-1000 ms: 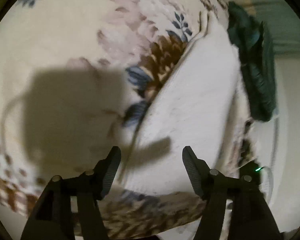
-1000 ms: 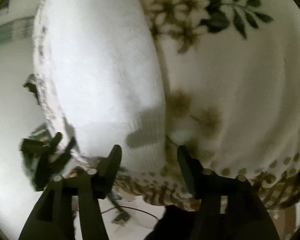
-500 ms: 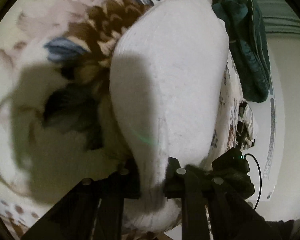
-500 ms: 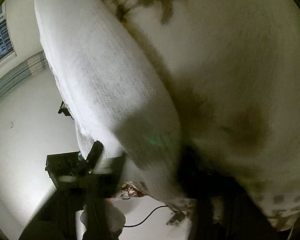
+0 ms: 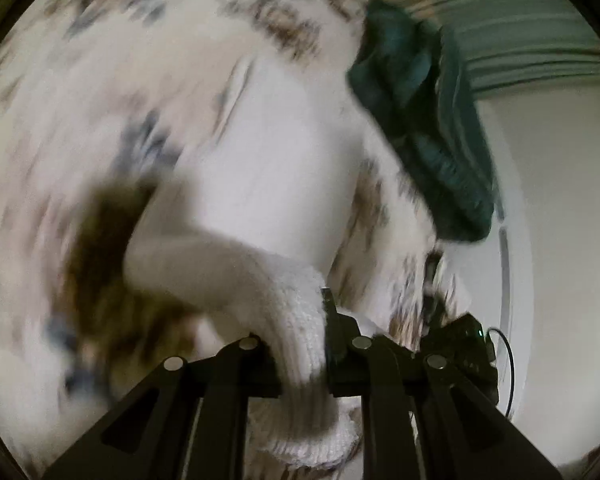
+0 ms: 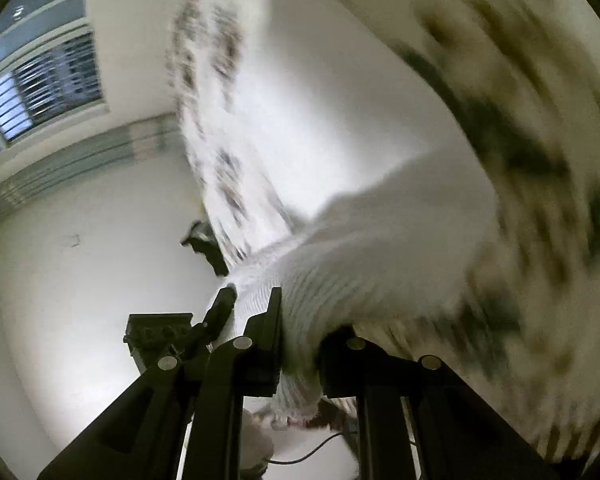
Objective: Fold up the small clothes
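Gripping the ribbed hem of the white knit garment (image 5: pixel 300 344) at lower centre of the frame, left gripper (image 5: pixel 300 360) closed tight on the bunched fabric — jaws nearly together with knit squeezed between. Same story at the right gripper (image 6: pixel 298 360): shut down on another stretch of the ribbed edge, lower centre of its view, cloth spilling below the fingers.

Beyond the jaws, body of the garment running up through mid-frame, lifted at the held edge and trailing onto the floral bedspread (image 5: pixel 112 92). Dark green clothing (image 5: pixel 424 120) heaped at upper right of the left view, near the white piece but whether touching it cannot be told. Barred window (image 6: pixel 44 88) at upper left of the right view. Heavy blur over both views.

Risks from here: uneven travel of the two grips skewing the fold line; stretchy knit slipping out of a pinch taken so close to the hem; bedspread caught up underneath — dragging with the cloth.
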Demonstrator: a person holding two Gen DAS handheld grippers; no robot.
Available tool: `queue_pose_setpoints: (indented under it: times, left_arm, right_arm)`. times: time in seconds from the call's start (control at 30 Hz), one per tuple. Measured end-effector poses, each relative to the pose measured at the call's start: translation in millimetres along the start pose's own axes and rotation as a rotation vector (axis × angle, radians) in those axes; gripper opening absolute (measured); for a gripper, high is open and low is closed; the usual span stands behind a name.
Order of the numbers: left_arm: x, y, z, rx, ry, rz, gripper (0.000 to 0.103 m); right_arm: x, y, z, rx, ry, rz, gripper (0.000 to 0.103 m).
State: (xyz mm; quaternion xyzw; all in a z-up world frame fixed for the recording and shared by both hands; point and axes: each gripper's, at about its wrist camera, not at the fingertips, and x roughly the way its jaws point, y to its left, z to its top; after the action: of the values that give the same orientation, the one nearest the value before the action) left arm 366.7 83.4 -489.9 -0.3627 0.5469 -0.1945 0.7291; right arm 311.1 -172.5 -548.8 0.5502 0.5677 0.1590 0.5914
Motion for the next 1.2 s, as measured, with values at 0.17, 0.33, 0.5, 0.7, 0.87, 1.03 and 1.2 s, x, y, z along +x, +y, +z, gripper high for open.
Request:
queue_pose_setpoints:
  times: [0.17,0.33,0.5,0.7,0.87,1.03,1.2]
  left_arm:
    - [44,-10,103,0.011,-0.043,-0.051,0.013]
    - [96,-2,187,-0.054,-0.006,-0.085,0.049]
    - [85,4,220,-0.080,-0.092,-0.123,0.061]
    - [94,-1,212,0.136,-0.050,0.120,0.062]
    - [152,-3,205,0.276,0.067,0.308,0.042]
    - [139,-10,202,0.320,-0.020,0.316,0.004]
    - [95,-11,213,0.284,-0.127,0.320,0.003]
  right_arm:
    - [11,49,120,-0.037,-0.088,0.006,0.015]
    - [20,76,237,-0.013,-0.131,-0.019,0.032]
    - [-5,107,278,-0.100,-0.206,-0.007,0.062]
    - [-37,97,269,-0.260,-0.227,-0.346,0.065]
    - [-8,57,283,-0.223,-0.129,-0.369,0.060]
    - [1,67,281,-0.277,-0.182,-0.388,0.007]
    - [-11,101,280,-0.354,-0.256,-0.413,0.005]
